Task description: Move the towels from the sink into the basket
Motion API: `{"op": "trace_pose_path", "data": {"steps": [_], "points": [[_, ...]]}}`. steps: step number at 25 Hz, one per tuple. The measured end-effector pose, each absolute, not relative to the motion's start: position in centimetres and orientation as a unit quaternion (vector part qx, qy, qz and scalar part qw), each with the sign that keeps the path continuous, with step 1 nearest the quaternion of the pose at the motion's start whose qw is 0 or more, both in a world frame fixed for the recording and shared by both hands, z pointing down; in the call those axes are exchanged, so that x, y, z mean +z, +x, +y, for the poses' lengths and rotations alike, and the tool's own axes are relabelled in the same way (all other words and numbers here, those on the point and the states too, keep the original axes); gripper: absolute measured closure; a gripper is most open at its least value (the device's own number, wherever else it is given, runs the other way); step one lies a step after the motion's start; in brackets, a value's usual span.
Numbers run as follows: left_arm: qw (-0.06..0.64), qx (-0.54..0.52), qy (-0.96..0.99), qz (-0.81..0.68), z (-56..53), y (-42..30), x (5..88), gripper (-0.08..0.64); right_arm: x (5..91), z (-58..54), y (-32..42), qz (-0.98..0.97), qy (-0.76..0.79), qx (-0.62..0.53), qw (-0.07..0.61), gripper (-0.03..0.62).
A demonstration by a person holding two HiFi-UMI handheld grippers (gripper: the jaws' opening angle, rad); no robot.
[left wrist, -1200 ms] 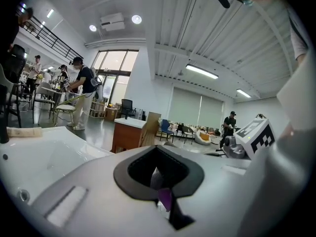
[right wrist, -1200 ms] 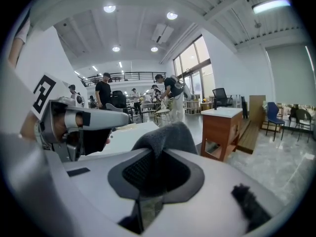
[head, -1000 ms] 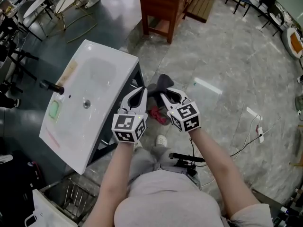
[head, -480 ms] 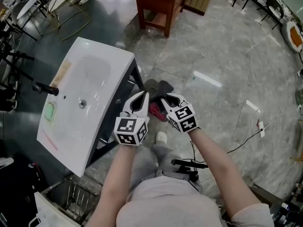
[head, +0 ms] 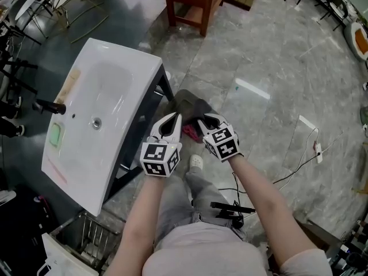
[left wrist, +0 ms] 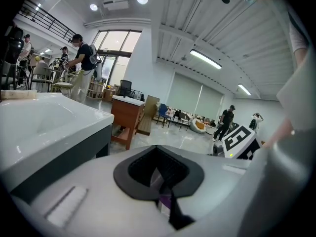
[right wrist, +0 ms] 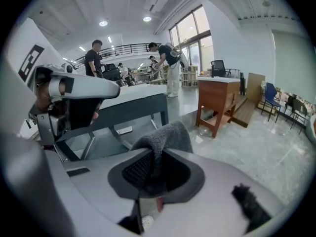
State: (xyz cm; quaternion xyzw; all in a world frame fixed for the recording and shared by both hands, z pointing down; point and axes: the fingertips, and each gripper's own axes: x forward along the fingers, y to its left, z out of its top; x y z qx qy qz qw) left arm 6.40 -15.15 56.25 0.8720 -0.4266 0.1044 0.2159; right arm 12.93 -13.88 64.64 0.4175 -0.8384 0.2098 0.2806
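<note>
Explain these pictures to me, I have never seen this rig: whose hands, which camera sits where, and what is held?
No robot: a person holds a two-jaw gripper in each hand. The downward picture comes from a camera on the person's head; the other two cameras ride on the grippers and look along their jaws. The left gripper has its jaws together, with no cloth visible between them. The right gripper is clamped on a grey towel. At the left stands a white sink; no towel shows in its basin. A pink cloth shows below the grippers, and a wire basket sits at the bottom left.
</note>
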Motion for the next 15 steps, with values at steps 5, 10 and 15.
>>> {"op": "trace_pose_path", "data": {"steps": [5, 10, 15], "points": [[0.223, 0.112, 0.873, -0.42, -15.1, 6.5, 57.6, 0.554, 67.7, -13.9, 13.4, -0.825, 0.423, 0.222, 0.303, 0.531], [0.228, 0.115, 0.875, -0.411, -15.2, 7.0, 58.5, 0.554, 70.9, -13.6, 13.7, -0.814, 0.417, 0.241, 0.326, 0.531], [0.237, 0.114, 0.874, -0.409, -15.3, 6.9, 59.5, 0.554, 73.1, -13.5, 13.2, -0.81, 0.403, 0.247, 0.347, 0.531]]}}
